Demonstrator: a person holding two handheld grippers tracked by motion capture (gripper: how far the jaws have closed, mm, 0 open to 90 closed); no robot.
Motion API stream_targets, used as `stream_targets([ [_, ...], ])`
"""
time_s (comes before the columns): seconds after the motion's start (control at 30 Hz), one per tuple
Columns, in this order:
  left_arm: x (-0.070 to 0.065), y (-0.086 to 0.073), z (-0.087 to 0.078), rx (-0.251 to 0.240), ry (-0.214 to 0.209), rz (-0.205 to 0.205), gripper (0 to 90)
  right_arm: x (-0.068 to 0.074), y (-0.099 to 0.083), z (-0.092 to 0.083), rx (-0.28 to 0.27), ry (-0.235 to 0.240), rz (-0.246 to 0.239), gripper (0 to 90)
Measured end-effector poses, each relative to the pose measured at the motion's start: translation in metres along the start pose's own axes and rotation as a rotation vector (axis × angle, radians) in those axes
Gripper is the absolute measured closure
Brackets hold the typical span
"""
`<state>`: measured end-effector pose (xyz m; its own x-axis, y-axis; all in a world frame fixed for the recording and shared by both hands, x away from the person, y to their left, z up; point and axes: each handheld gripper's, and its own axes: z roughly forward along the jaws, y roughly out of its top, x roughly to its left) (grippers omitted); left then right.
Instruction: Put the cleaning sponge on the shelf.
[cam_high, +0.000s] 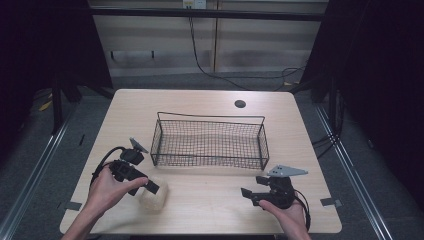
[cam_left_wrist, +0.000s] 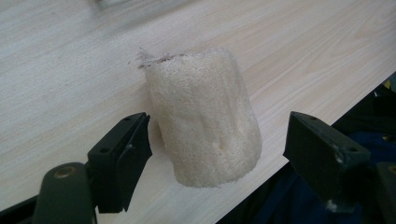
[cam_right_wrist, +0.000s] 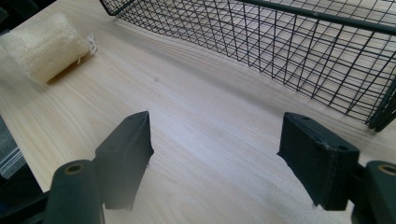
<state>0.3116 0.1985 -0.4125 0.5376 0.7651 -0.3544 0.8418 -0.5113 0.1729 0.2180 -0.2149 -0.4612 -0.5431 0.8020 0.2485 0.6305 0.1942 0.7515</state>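
A pale, fibrous loofah sponge (cam_high: 156, 198) lies on its side near the front left of the wooden table (cam_high: 215, 205). My left gripper (cam_high: 149, 189) reaches it from the left. In the left gripper view the loofah (cam_left_wrist: 205, 121) sits between the open jaws of my left gripper (cam_left_wrist: 219, 126); the left pad is close beside it and the right pad stands well apart. My right gripper (cam_high: 251, 187) rests at the front right, open and holding nothing. In the right gripper view its gripper (cam_right_wrist: 215, 140) hovers over bare wood, with the loofah (cam_right_wrist: 44, 46) far off at the upper left.
A black wire basket (cam_high: 210, 116) stands in the middle of the table with nothing in it; its mesh wall (cam_right_wrist: 289, 42) runs just ahead of the right gripper. A dark round hole (cam_high: 240, 104) marks the far side. The table's front edge lies close under the loofah.
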Motion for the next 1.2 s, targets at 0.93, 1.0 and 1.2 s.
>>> stream_targets([
  [0.93,-0.001,0.017,0.034,0.118,0.049,-0.009,19.9,0.0,0.0,0.002,0.01,0.01,-0.004,25.1],
  [1.0,-0.002,0.017,0.039,0.127,0.046,-0.008,19.2,0.0,0.0,0.002,0.009,0.01,-0.007,25.1],
  [1.2,-0.007,0.017,0.047,0.156,0.059,0.012,20.5,0.0,0.0,0.002,0.009,0.011,-0.005,25.1],
])
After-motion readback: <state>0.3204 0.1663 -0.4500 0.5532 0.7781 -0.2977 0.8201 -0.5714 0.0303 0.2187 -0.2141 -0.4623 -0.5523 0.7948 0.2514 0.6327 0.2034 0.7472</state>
